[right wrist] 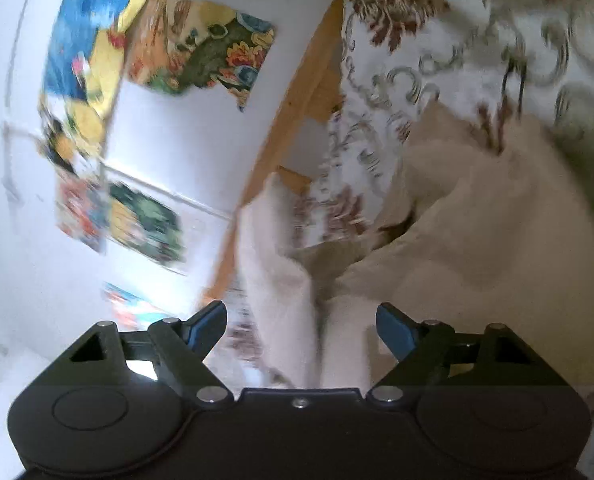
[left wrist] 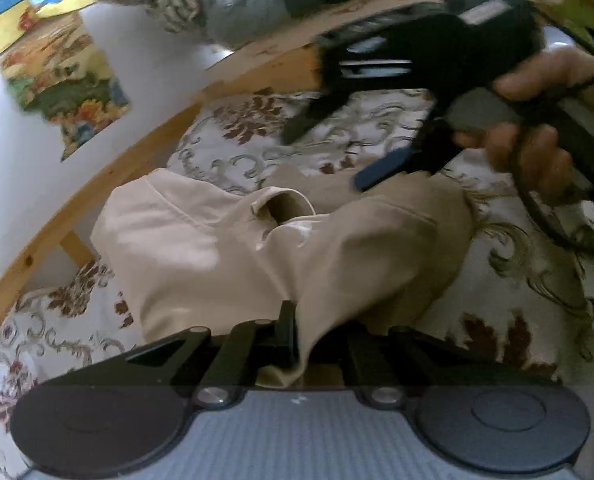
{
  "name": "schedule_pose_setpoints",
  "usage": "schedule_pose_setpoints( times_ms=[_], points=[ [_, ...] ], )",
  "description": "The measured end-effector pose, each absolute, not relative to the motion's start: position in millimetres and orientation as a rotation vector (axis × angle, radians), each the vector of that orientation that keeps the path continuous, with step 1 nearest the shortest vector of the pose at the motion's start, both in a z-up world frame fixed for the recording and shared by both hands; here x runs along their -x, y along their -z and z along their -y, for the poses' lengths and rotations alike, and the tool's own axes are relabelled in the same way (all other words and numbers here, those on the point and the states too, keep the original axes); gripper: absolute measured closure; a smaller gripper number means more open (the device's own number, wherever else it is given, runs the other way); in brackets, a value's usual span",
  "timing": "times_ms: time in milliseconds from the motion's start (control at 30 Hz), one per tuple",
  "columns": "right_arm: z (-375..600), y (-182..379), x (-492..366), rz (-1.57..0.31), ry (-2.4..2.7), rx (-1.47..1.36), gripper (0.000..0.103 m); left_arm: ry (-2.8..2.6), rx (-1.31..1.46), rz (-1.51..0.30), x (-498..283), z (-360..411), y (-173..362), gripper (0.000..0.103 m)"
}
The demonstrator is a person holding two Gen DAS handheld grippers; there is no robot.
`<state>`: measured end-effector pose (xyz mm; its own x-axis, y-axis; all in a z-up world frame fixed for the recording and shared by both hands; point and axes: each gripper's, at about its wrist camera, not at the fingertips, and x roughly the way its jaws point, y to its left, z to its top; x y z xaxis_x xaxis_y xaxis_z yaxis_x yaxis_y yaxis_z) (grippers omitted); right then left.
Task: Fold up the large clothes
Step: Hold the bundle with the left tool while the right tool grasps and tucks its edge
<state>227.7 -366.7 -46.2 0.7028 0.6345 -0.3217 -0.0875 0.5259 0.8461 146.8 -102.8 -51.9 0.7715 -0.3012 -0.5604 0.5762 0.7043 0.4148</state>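
A beige garment (left wrist: 225, 240) lies bunched on a floral bedspread (left wrist: 537, 280), its collar opening facing up. My left gripper (left wrist: 291, 336) is shut on a raised fold of this garment at its near edge. In the left wrist view a hand holds my right gripper (left wrist: 337, 148) over the garment's far side, its blue-padded fingers (left wrist: 381, 168) spread. In the right wrist view the right gripper (right wrist: 301, 328) stands open. A pale strip of the beige garment (right wrist: 281, 280) runs between its blue pads (right wrist: 393, 326) without touching them.
A wooden bed rail (left wrist: 97, 184) borders the bedspread on the left, with a white wall (left wrist: 37, 140) and colourful pictures (left wrist: 69, 80) beyond it. A heap of grey and dark cloth (left wrist: 257, 4) sits at the far end. The wooden rail (right wrist: 289, 104) also shows in the right wrist view.
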Motion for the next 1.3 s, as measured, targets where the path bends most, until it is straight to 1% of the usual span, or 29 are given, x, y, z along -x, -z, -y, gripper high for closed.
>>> schedule_pose_setpoints(
  times_ms=[67,133,167,200,400,433,533,667,733,800,833,933,1000,1067,1133,1200,1233,1300],
  points=[
    [368.8,39.7,-222.5,-0.663,-0.425,-0.845,0.017,0.478,-0.549,-0.497,-153.7,99.7,46.0,0.099],
    [371.1,42.6,-220.9,-0.668,-0.423,-0.861,0.011,0.466,-0.484,-0.512,-166.3,92.9,36.0,0.099],
    [372.2,46.2,-221.2,-0.673,-0.443,-0.909,0.004,0.457,-0.446,-0.519,-172.3,88.3,30.7,0.099],
    [372.4,49.7,-221.8,-0.680,-0.471,-0.955,0.001,0.442,-0.407,-0.527,-178.7,83.3,26.1,0.099],
    [381.3,48.5,-222.7,-0.589,-0.719,-1.167,0.001,0.344,-0.343,-0.509,-195.5,61.6,7.2,0.099],
    [381.4,49.7,-225.7,-0.614,-0.775,-1.189,0.001,0.333,-0.333,-0.509,-197.1,58.7,5.5,0.099],
    [370.2,62.8,-237.8,-0.810,-0.856,-1.201,0.001,0.317,-0.314,-0.513,-201.9,51.9,1.8,0.099],
    [354.0,80.0,-246.9,-0.922,-0.814,-1.206,0.005,0.395,-0.340,-0.502,-193.9,55.9,1.6,0.099],
    [349.1,85.8,-250.4,-0.920,-0.774,-1.214,0.008,0.450,-0.399,-0.490,-184.4,64.5,5.5,0.099],
    [349.4,88.3,-252.6,-0.880,-0.739,-1.242,0.015,0.518,-0.523,-0.458,-165.3,78.4,13.8,0.099],
    [352.3,86.6,-252.6,-0.852,-0.719,-1.241,0.016,0.545,-0.576,-0.442,-156.7,84.8,18.6,0.099],
    [360.8,77.7,-249.6,-0.765,-0.675,-1.188,0.016,0.617,-0.749,-0.400,-128.4,102.1,40.2,0.098],
    [363.4,75.6,-249.1,-0.761,-0.657,-1.145,0.016,0.631,-0.828,-0.376,-116.5,108.4,53.3,0.097],
    [357.8,79.2,-250.0,-0.787,-0.635,-1.091,0.017,0.642,-0.829,-0.389,-112.8,109.0,58.6,0.095],
    [346.3,78.0,-252.5,-0.816,-0.602,-0.985,0.024,0.667,-0.791,-0.417,-111.8,106.5,59.3,0.093],
    [336.7,77.7,-254.2,-0.838,-0.565,-0.869,0.040,0.685,-0.782,-0.427,-109.0,105.1,60.3,0.093],
    [331.6,78.3,-254.9,-0.845,-0.552,-0.817,0.044,0.687,-0.780,-0.433,-108.4,103.4,61.4,0.093],
    [323.3,79.7,-254.1,-0.845,-0.544,-0.744,0.057,0.688,-0.761,-0.458,-107.9,101.8,63.5,0.093]
  ],
)
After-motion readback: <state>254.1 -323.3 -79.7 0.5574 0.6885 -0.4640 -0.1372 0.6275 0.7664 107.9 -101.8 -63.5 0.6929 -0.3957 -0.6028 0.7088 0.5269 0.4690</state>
